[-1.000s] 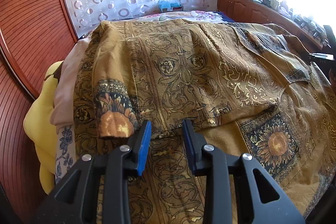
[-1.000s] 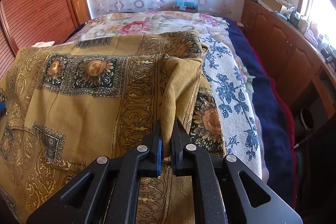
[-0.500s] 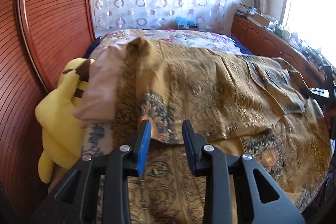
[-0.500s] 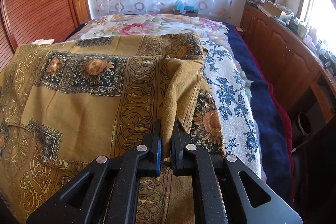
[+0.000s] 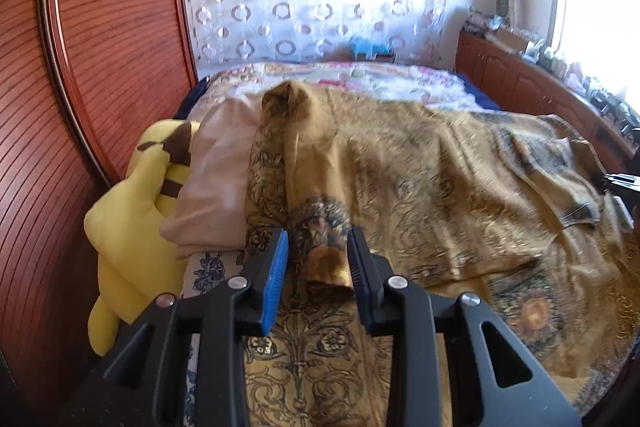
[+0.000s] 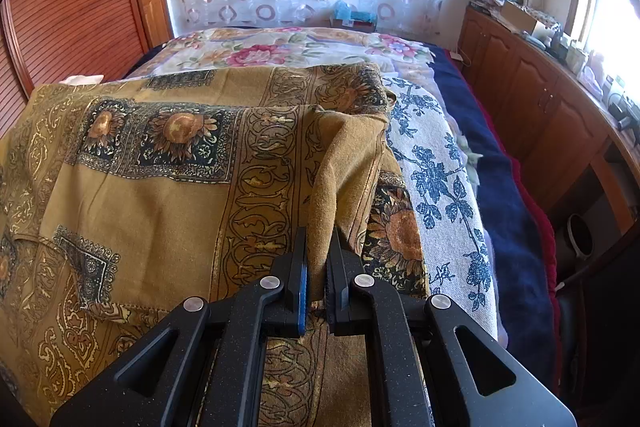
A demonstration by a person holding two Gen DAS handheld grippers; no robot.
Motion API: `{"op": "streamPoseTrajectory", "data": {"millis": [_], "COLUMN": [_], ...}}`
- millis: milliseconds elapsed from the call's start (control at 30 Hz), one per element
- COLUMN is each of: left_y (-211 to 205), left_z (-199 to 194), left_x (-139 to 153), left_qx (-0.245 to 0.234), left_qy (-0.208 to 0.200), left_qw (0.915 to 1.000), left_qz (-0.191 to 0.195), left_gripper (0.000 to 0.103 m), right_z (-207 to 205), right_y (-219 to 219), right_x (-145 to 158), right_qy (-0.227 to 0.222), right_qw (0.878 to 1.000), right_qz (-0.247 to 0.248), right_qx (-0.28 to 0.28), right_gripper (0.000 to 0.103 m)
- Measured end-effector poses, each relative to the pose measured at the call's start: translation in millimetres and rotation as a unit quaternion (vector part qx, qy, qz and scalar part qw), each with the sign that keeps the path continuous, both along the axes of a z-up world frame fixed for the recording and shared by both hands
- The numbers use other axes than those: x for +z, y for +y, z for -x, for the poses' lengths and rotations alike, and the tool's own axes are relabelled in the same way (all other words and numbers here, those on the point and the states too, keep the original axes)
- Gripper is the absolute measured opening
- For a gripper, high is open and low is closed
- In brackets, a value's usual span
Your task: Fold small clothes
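The ochre patterned cloth [image 5: 460, 195] lies spread over most of the bed [image 6: 500, 163], a thin fabric printed with dark scrollwork bands and navy squares holding orange sunflowers; its plain mustard underside shows where edges are turned over. In the right wrist view the cloth [image 6: 160, 187] is doubled, an upper layer lying on a lower one, with a ridge of the plain side rising toward the right gripper [image 6: 318, 267]. That gripper's 2 jaws are pressed together on this ridge, the fabric pinched between the blue pad and the black one. In the left wrist view the left gripper [image 5: 318, 267] stands partly spread, and a rolled, sunflower-printed corner of the cloth hangs in the gap between its pads; the fabric looks bunched there, but whether the pads actually press it I cannot tell. From that corner a long fold runs up and away to a peak near a pinkish pillow [image 5: 216, 187], beside which a yellow plush toy [image 5: 132, 219] leans against the ribbed wooden headboard [image 5: 100, 67]. Compared with 1 second ago, the left view has drawn back and risen: the plush and pillow, then at the edge, are now fully in sight, and the corner, then lying flat ahead of the pads, is now drawn up between them. The right view is unchanged, its pinch as before.
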State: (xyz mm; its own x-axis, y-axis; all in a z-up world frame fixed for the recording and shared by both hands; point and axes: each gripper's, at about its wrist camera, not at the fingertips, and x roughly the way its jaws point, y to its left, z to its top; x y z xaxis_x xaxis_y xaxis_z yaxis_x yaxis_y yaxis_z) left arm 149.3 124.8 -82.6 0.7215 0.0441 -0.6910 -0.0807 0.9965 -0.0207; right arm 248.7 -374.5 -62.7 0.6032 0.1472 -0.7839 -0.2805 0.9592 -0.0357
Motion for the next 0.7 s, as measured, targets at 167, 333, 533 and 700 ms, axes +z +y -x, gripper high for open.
{"op": "streamPoseTrajectory", "data": {"millis": [167, 333, 533, 700], "left_y": [4.9, 3.2, -8.2, -10.2], "left_z": [-14.7, -17.7, -9.1, 2.5], "left_x": [-15.5, -21.9, -11.0, 9.8], "left_qx": [-0.001, -0.011, -0.035, -0.040], "left_qy": [0.030, 0.040, 0.011, -0.026], "left_qw": [0.9995, 0.9991, 0.9993, 0.9988], "left_qz": [0.014, 0.009, -0.006, 0.006], "left_gripper": [0.030, 0.026, 0.003, 0.001], "right_z": [0.4, 0.7, 0.9, 0.9], "right_y": [-0.1, -0.3, -0.2, -1.4], "right_x": [-0.1, -0.3, -0.4, 0.5], "right_qy": [0.000, 0.000, 0.000, -0.001], "right_qw": [1.000, 1.000, 1.000, 1.000], "right_qz": [0.000, 0.000, -0.001, -0.003], "right_qx": [0.000, 0.000, 0.000, 0.001], "right_gripper": [0.004, 0.004, 0.004, 0.004]}}
